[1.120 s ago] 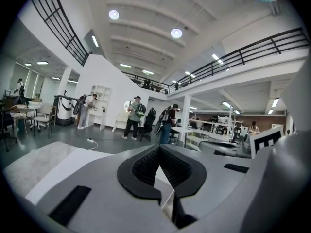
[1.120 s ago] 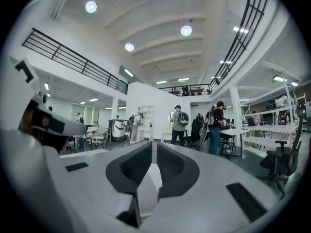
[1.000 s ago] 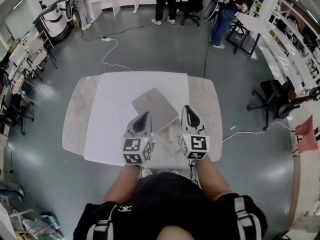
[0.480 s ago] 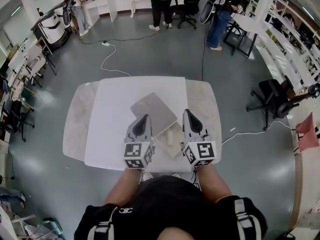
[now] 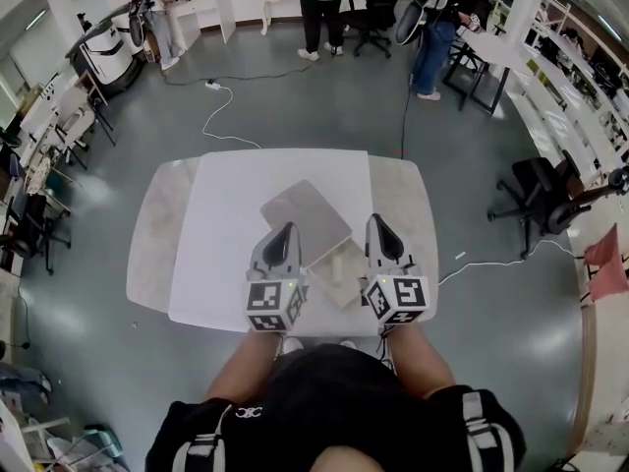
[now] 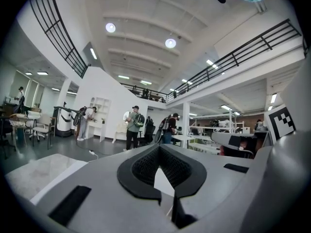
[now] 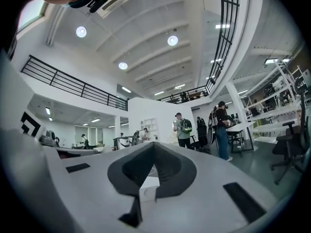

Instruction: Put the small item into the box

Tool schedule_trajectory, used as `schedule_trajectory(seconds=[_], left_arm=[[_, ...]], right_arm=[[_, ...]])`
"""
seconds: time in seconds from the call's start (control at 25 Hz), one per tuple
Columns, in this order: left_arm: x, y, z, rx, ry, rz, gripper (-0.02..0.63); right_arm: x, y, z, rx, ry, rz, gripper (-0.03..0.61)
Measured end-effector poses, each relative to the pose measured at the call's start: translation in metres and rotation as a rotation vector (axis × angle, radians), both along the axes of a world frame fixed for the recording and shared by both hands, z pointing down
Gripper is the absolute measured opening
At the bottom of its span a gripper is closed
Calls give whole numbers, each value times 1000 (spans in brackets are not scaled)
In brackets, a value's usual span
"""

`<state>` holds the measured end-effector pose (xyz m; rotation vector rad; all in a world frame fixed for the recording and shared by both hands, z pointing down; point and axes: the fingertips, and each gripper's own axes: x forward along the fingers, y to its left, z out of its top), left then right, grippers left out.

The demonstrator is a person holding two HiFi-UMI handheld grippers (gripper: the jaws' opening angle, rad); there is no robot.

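Box [image 5: 341, 275]: it sits on the white sheet [image 5: 221, 234] that covers the middle of the table [image 5: 147, 249], near the edge closest to the person. It is open. Its grey lid [image 5: 305, 219] lies flat on the far side, touching the box.

Small item: a pale shape [image 5: 337, 261] shows inside the box. It is too small to identify further.

Left gripper [image 5: 286, 228]: it is held above the table just left of the box, with its tips pointing away from the person and reaching the lid's left edge. In the left gripper view the jaws of the left gripper [image 6: 158, 147] meet at the tips. Nothing is between them, and only white sheet shows through the gap behind the tips.

Right gripper [image 5: 377, 219]: it is held just right of the box, parallel to the left gripper. In the right gripper view the jaws of the right gripper [image 7: 154, 143] are closed together and hold nothing.

Relative position: the box and the pale shape lie between the two grippers, level with their bodies and behind their tips. Neither gripper touches the box. The marker cubes [image 5: 273, 305] [image 5: 396, 298] sit at the near table edge, one on each side of the box.

Surroundings: people [image 5: 319, 8] stand on the grey floor well beyond the table.
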<state>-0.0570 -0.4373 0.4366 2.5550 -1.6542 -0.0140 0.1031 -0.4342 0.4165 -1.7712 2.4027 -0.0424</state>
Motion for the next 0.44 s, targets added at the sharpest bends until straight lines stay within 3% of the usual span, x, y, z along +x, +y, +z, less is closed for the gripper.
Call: schedule_trajectory(seconds=[0.44], left_arm=[[-2, 1, 2, -20, -5, 8, 6]], right_arm=[[-7, 2, -2, 13, 31, -4, 12]])
